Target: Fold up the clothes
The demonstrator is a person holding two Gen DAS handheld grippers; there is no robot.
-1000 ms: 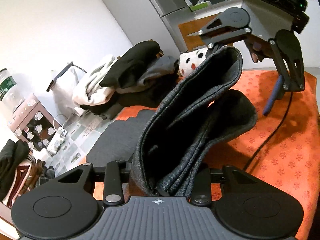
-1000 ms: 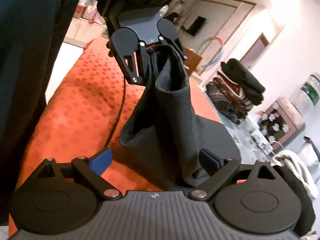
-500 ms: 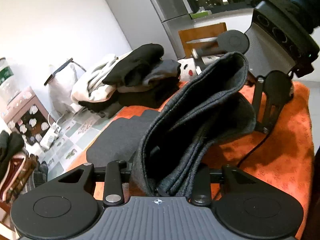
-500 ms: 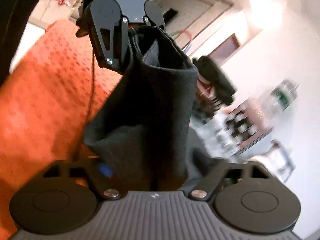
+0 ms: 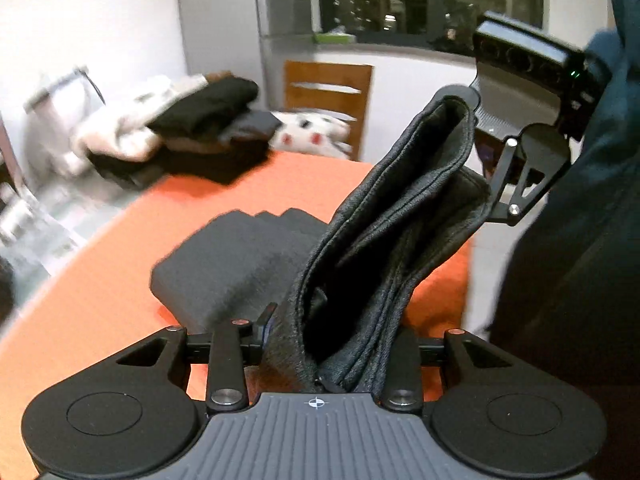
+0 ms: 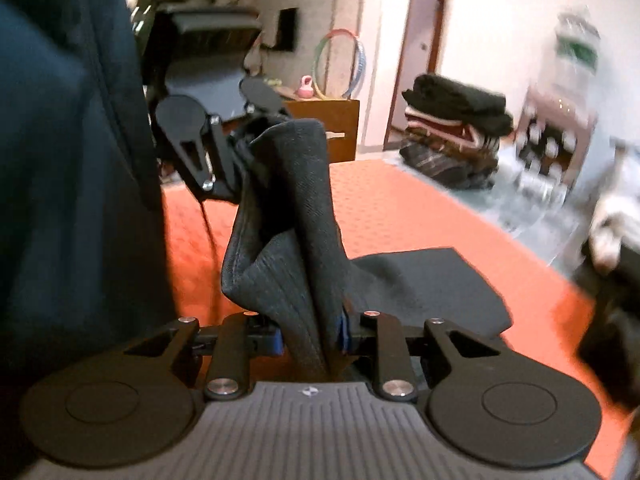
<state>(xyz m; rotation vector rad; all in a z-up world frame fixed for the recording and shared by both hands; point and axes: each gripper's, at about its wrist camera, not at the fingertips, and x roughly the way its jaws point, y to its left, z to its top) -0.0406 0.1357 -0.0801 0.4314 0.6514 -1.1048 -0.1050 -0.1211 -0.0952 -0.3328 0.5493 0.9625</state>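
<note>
I hold one dark grey garment [image 5: 400, 240] between both grippers, lifted off the orange cloth [image 5: 120, 280] that covers the table. The left gripper [image 5: 328, 340] is clamped on one end of the folded bundle; several layers stand bunched between its fingers. The right gripper [image 6: 310, 336] has just been closing, and its blue pads now press on the other end of the same bundle.

The relation that governs my next move: the garment's long axis runs straight from one gripper to the other, so the two grippers face each other along it. In the left wrist view the cloth rises away toward the right gripper [image 5: 486, 152] at upper right. In the right wrist view it rises toward the left gripper [image 6: 240, 148] at upper left. Neither hand is nearer; each holds an end.

A flat, already folded dark piece [image 5: 232, 264] lies on the orange cloth just beyond and below the held garment, on the side away from the person. I judge the held bundle must travel that way and come down level.

A pile of clothes [image 5: 192, 132] sits well apart at the far edge.
</note>
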